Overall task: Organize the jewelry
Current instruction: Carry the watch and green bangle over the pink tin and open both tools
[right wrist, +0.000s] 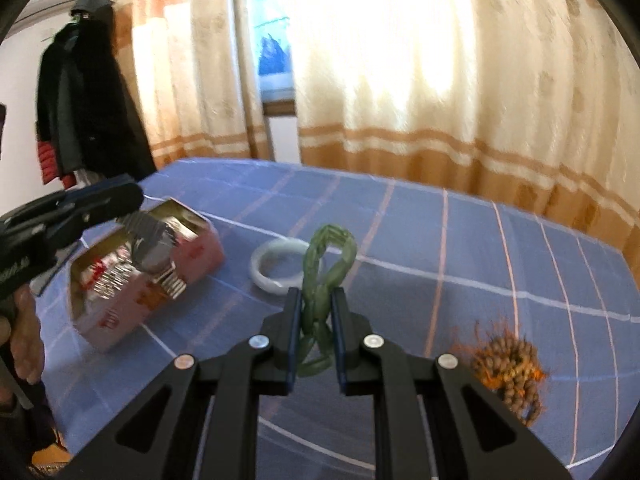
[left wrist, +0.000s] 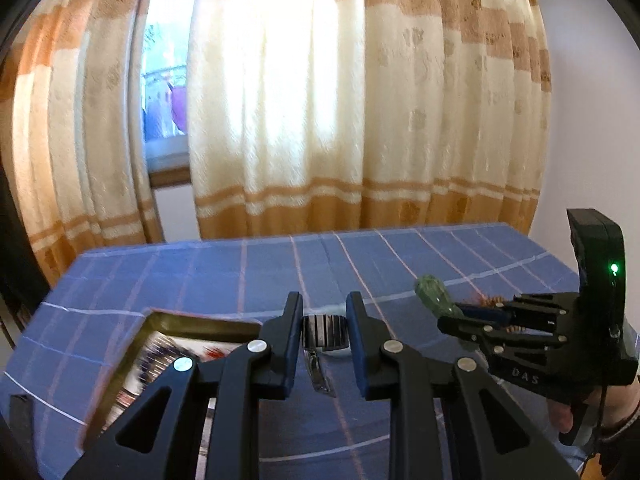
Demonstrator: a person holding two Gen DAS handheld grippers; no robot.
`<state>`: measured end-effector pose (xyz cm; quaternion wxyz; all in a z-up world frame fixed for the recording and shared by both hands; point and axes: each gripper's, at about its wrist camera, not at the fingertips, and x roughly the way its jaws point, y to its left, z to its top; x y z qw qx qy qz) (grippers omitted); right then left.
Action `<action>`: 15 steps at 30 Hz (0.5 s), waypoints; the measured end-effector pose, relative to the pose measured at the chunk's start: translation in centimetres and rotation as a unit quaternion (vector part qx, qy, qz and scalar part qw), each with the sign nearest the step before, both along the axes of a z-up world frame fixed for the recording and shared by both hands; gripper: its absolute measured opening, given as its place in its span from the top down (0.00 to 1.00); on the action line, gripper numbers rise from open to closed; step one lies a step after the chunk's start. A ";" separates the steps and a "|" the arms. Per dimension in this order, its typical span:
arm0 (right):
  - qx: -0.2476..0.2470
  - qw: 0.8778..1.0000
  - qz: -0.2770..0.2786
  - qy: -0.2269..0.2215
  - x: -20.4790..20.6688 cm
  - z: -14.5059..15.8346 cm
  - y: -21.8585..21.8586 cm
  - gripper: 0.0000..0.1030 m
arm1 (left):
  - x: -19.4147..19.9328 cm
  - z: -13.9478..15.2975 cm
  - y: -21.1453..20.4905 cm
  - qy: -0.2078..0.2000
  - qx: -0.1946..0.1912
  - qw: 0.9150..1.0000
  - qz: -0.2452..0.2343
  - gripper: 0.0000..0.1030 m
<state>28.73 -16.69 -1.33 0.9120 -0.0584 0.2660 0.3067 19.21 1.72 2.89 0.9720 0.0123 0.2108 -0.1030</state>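
My left gripper (left wrist: 324, 312) is shut on a silver metal link bracelet (left wrist: 322, 332), which hangs between the pads above the blue checked cloth. From the right wrist view the same silver bracelet (right wrist: 156, 248) dangles over an open pink tin box (right wrist: 192, 256). My right gripper (right wrist: 317, 300) is shut on a green bead bracelet (right wrist: 330, 256), lifted off the table with its loop standing up past the fingertips. The left wrist view shows the right gripper (left wrist: 452, 316) to the right, with the green bracelet (left wrist: 434, 294) sticking out of it.
A white jade bangle (right wrist: 280, 266) lies on the cloth (right wrist: 440, 240) between the tin and my right gripper. A heap of brown beads with orange tassels (right wrist: 508, 368) sits at the right. The tin box (left wrist: 160, 344) is at the lower left of the left wrist view. Curtains hang behind the table.
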 end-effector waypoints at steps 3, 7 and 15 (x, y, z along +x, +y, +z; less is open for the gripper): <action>0.006 1.000 0.019 -0.018 -1.0 1.6 1.5 0.84 | -0.7 1.5 1.7 -0.014 0.005 1.000 0.014 0.78; 0.015 0.998 0.046 -0.036 -1.8 3.3 4.0 0.84 | -1.3 2.7 4.2 -0.024 0.011 0.999 0.038 0.78; 0.027 0.993 0.107 -0.053 -3.8 4.8 9.7 0.84 | -2.0 1.3 8.2 -0.011 0.016 0.997 0.077 0.78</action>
